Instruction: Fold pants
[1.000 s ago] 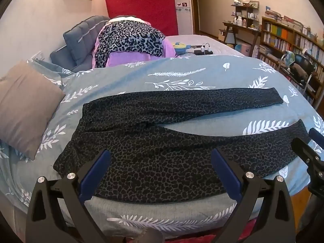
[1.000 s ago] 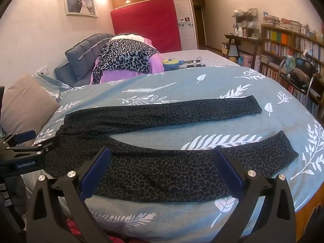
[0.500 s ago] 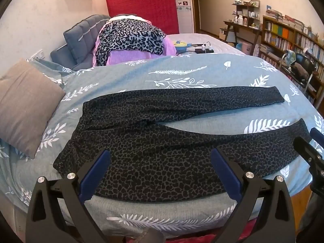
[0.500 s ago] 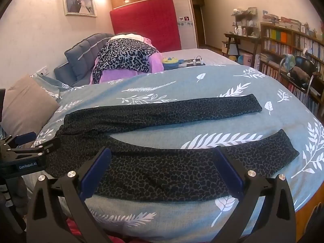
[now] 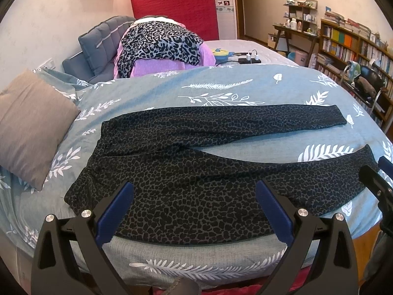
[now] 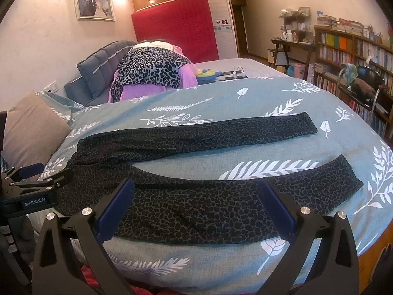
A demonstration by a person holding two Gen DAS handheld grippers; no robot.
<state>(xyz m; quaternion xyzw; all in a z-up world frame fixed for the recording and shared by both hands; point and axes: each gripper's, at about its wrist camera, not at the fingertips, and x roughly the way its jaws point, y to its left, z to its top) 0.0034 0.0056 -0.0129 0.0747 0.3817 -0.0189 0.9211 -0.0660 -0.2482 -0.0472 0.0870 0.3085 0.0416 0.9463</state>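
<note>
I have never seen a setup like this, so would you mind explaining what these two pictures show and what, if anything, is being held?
There is no robot arm: a person holds a two-finger gripper in each hand, each carrying a fisheye camera that looks forward along its fingers. One picture comes from the left gripper, the other from the right gripper; the blue-padded prongs at the bottom are their fingers. Both stand open and hold nothing. Spread flat on the bed's leaf-print duvet lie dark leopard-print pants, legs apart, waistband toward the brown pillow. A heap of clothes sits behind.
</note>
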